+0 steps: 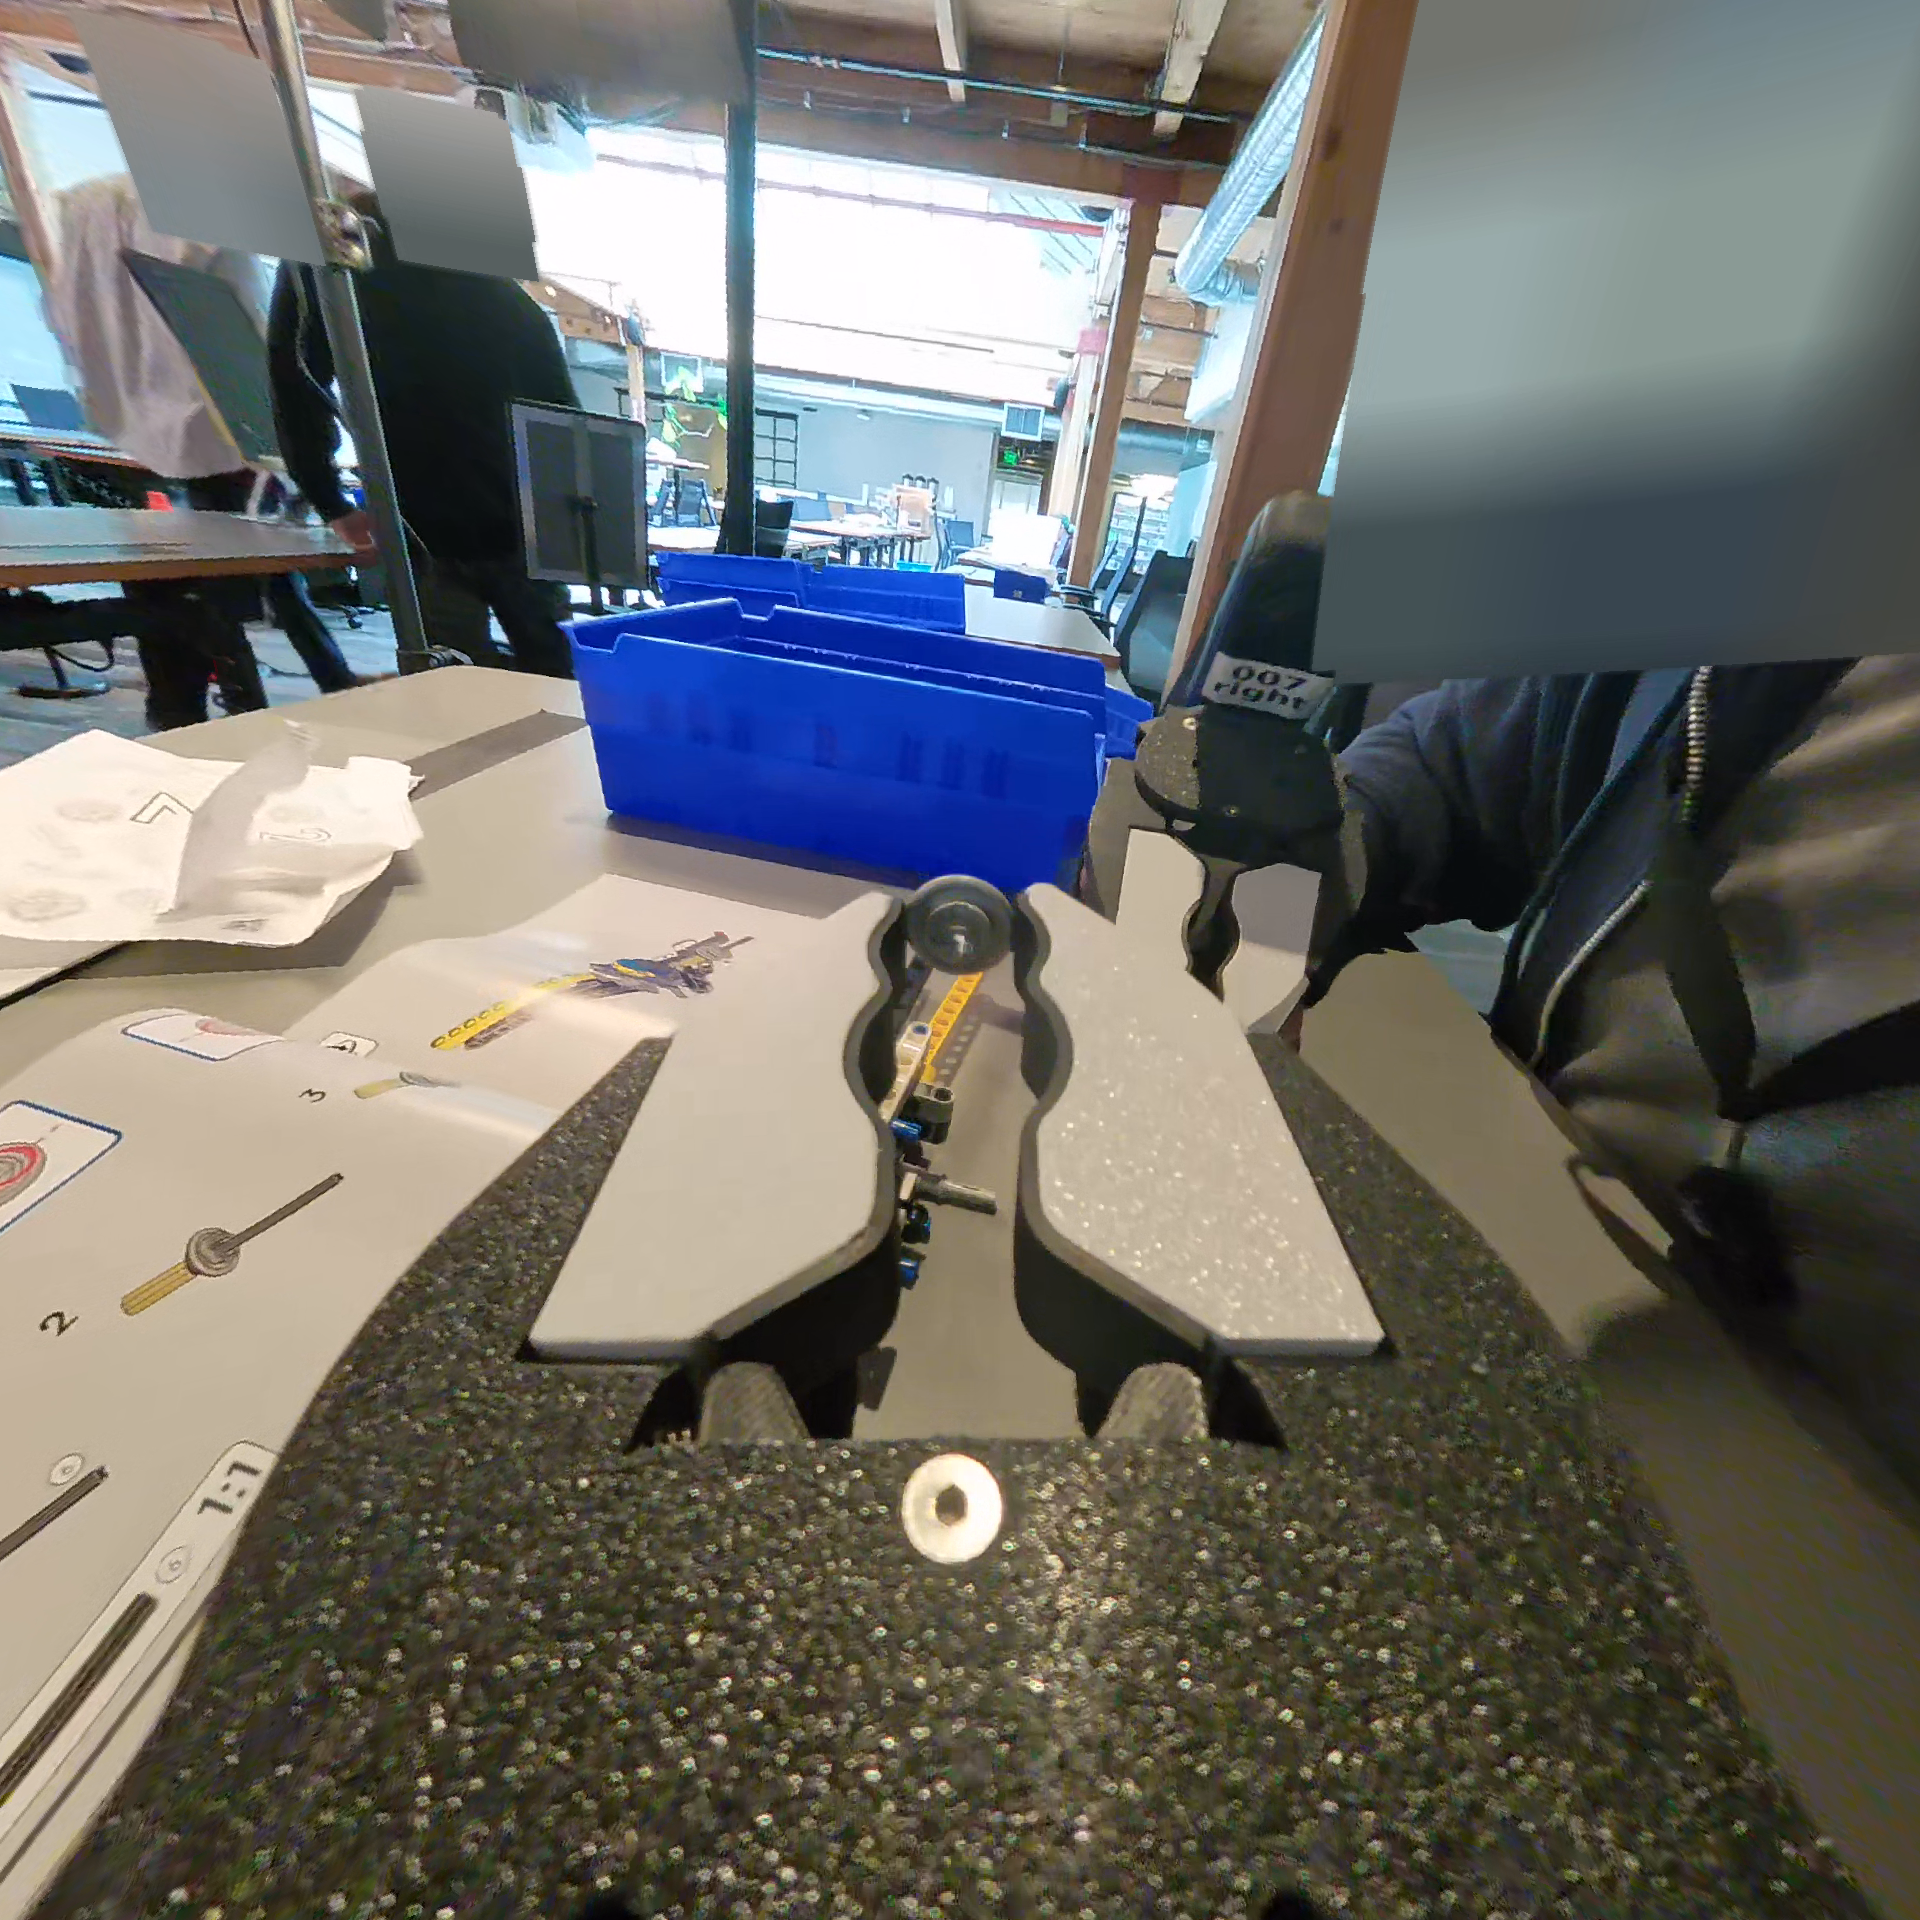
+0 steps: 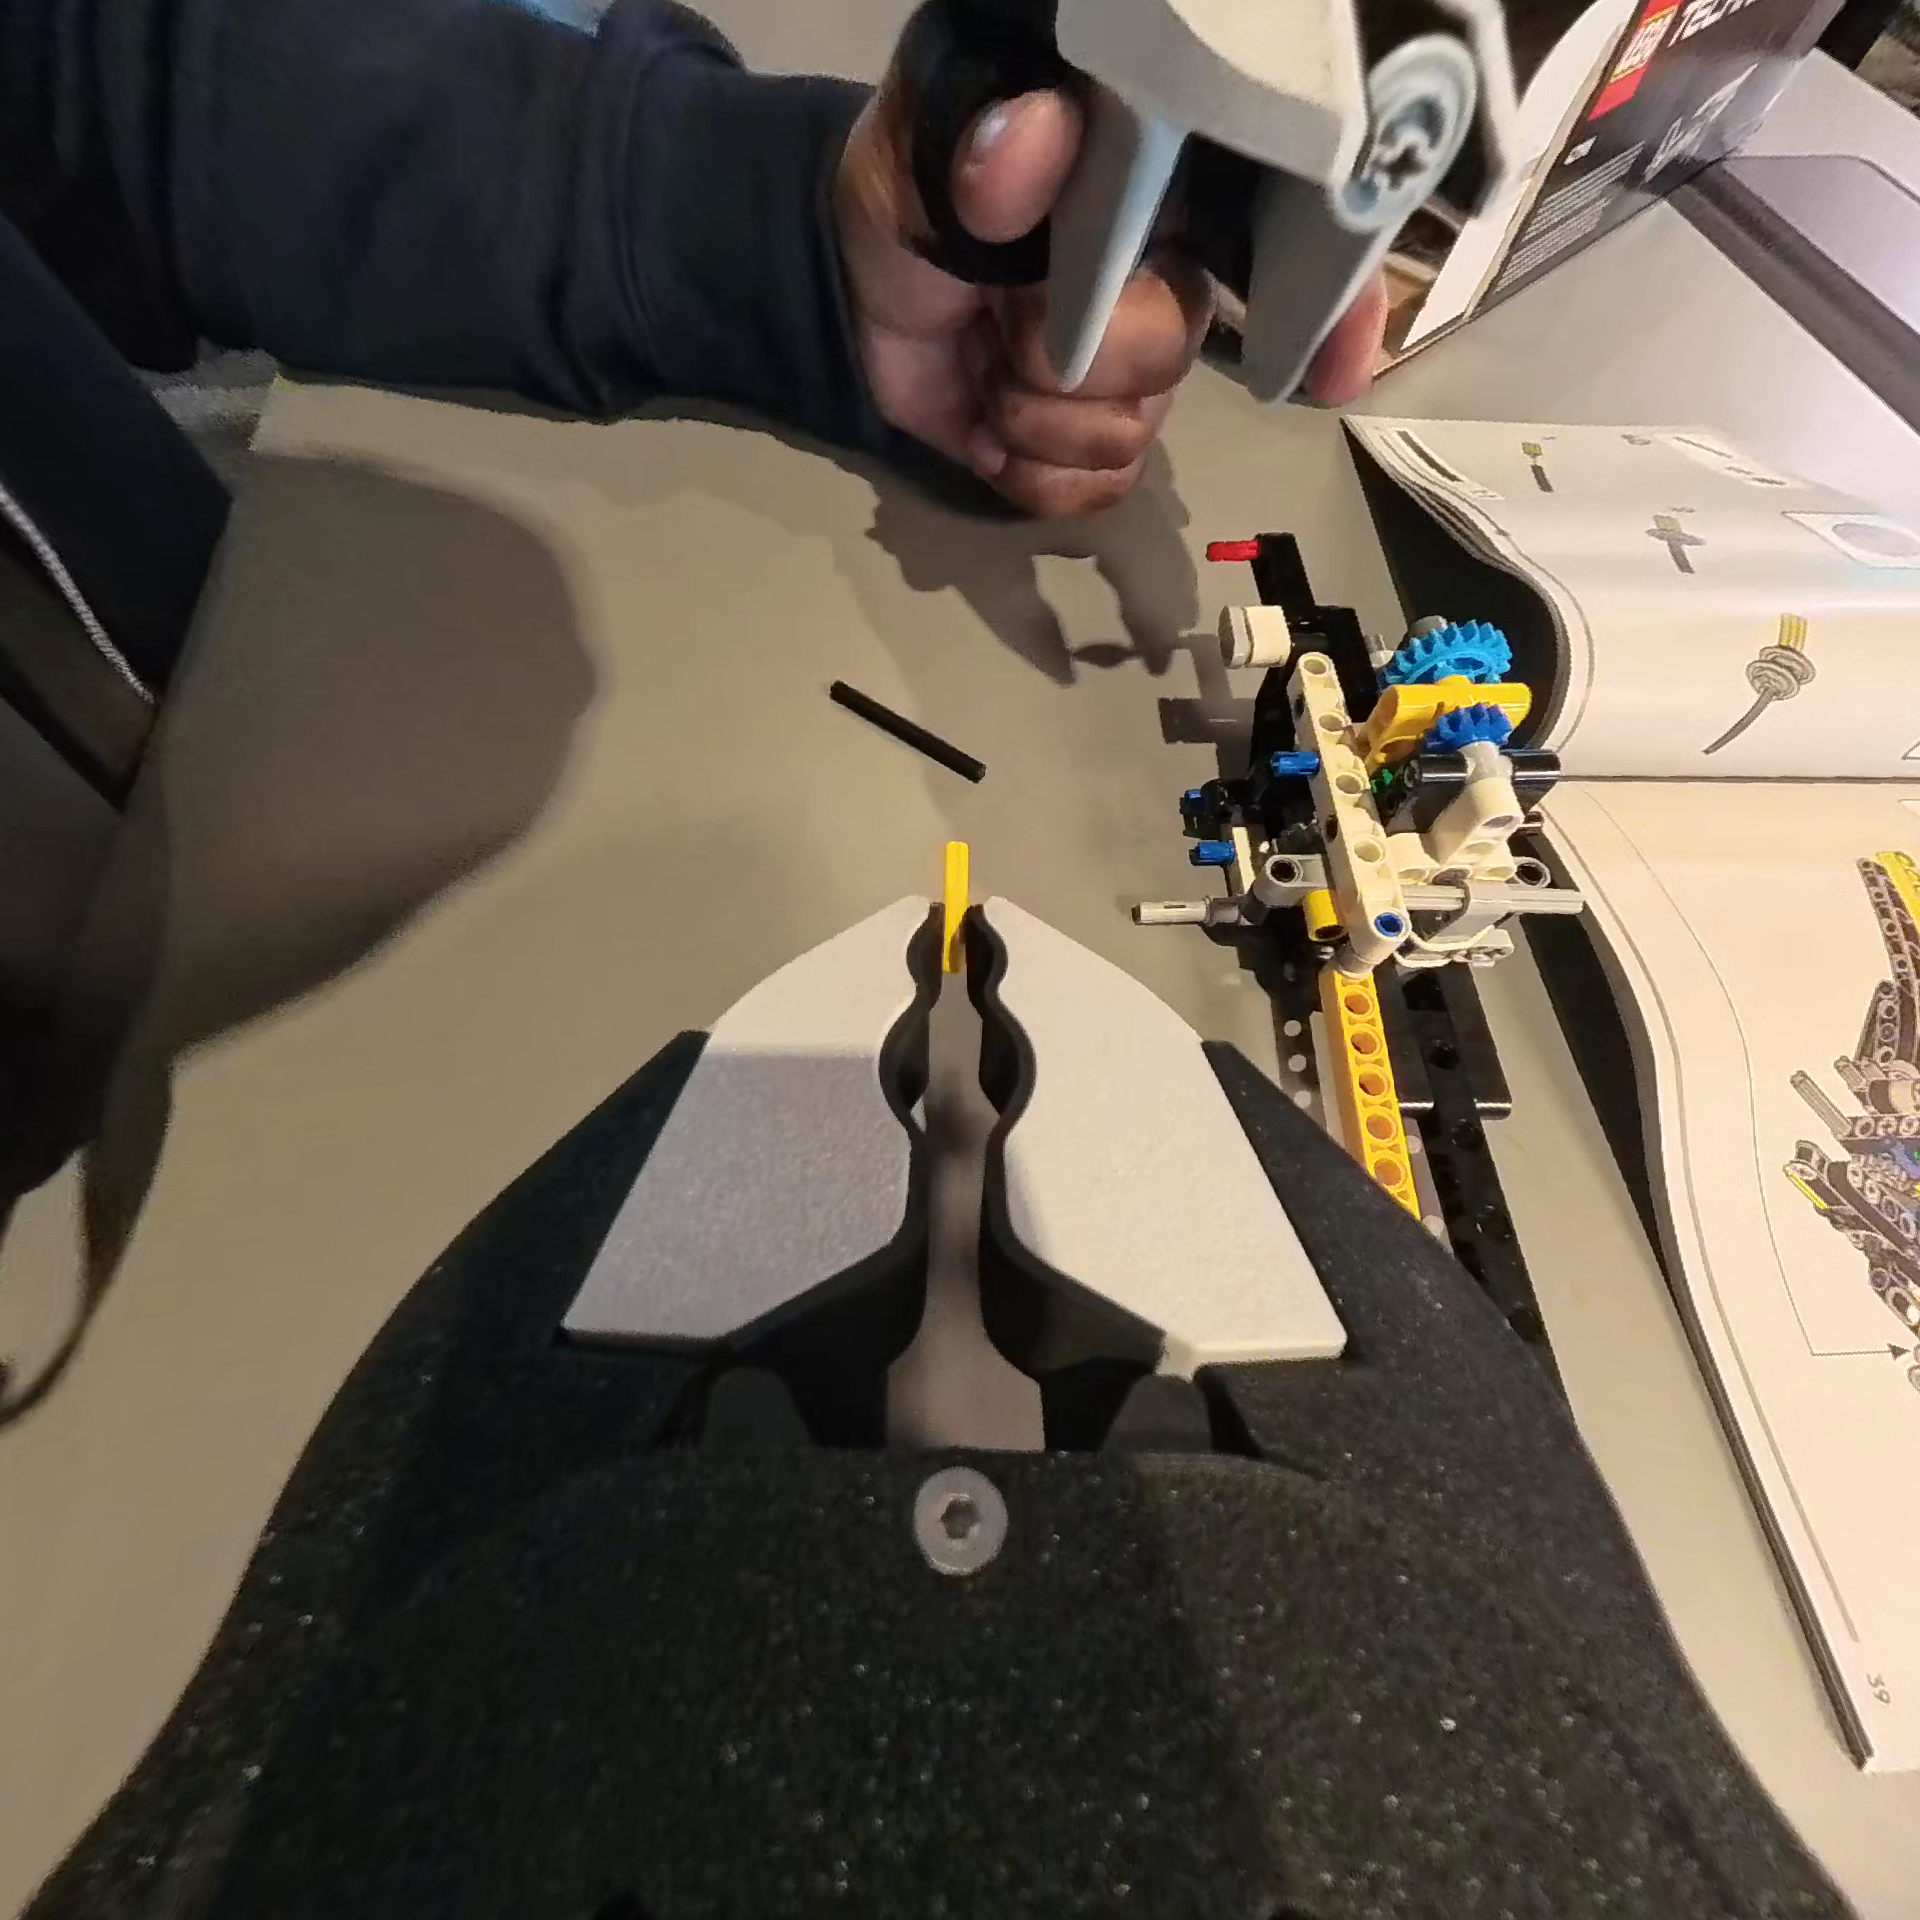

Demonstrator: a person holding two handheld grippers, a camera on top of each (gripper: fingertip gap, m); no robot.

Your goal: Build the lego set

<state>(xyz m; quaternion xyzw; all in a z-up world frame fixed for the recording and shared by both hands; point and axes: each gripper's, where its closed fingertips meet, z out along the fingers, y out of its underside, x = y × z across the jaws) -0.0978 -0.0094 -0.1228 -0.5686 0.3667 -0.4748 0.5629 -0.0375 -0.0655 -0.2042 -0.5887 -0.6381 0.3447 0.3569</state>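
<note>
My left gripper (image 1: pixel 957 920) is shut on a small grey pulley wheel (image 1: pixel 957 928) and holds it above the table; it also shows at the top of the right wrist view (image 2: pixel 1415 140). My right gripper (image 2: pixel 954 914) is shut on a short yellow axle (image 2: pixel 954 902) that sticks out past its tips, just above the grey table (image 2: pixel 623 935). The half-built lego model (image 2: pixel 1371 831), with yellow beam, blue gears and white parts, lies on the table to the right. A loose black axle (image 2: pixel 907 730) lies ahead of the right gripper. The model shows partly between my left fingers (image 1: pixel 935 1081).
The open instruction booklet (image 2: pixel 1714 935) lies right of the model; it also shows in the left wrist view (image 1: pixel 312 1143). The set's box (image 2: pixel 1621 177) stands at the far right. Blue bins (image 1: pixel 842 727) and crumpled paper bags (image 1: pixel 197 831) sit farther back. People stand behind the table. Across from one pair of fingers to the other is roughly 12 cm.
</note>
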